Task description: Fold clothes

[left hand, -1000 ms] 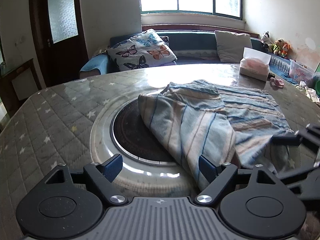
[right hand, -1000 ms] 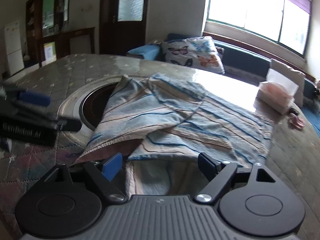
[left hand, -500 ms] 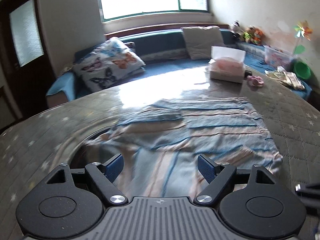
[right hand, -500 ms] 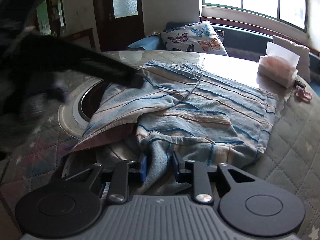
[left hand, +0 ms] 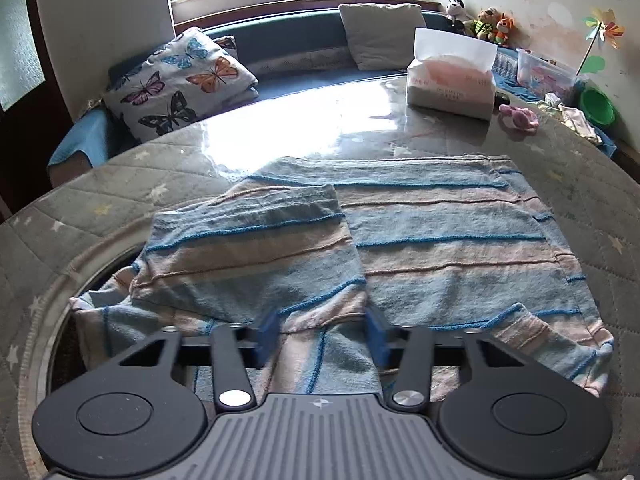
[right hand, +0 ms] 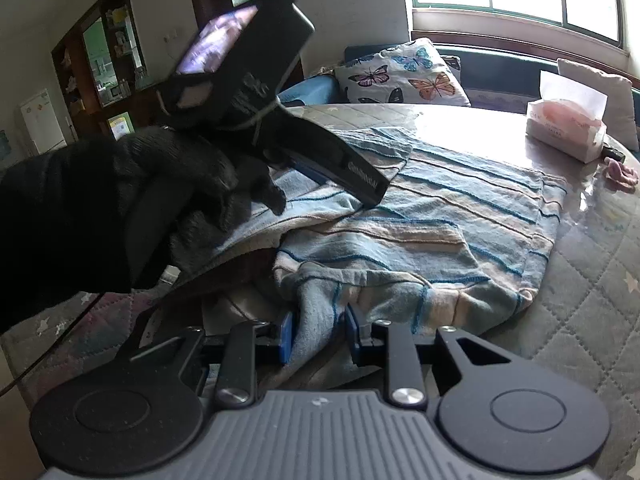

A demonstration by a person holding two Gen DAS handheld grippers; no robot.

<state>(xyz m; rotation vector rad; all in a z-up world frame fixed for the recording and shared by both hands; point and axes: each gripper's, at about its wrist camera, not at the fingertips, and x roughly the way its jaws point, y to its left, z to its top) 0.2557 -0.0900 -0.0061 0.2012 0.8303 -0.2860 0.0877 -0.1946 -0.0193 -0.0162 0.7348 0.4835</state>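
Right now the striped garment (left hand: 440, 240) stretches away from both grippers, its near hem pinched by the right gripper (right hand: 318, 334) (jaws easing open slightly), while the left gripper (left hand: 322, 336) closes over it.

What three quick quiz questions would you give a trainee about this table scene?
1. True or false: the striped garment lies on the table.
2. Pick one: the pillow on the bench behind the table is printed with A) flowers, B) butterflies, C) stars.
3. Short answer: what stands on the table beyond the garment's far edge?

Key: 1 true. 2 B. 3 a tissue box.
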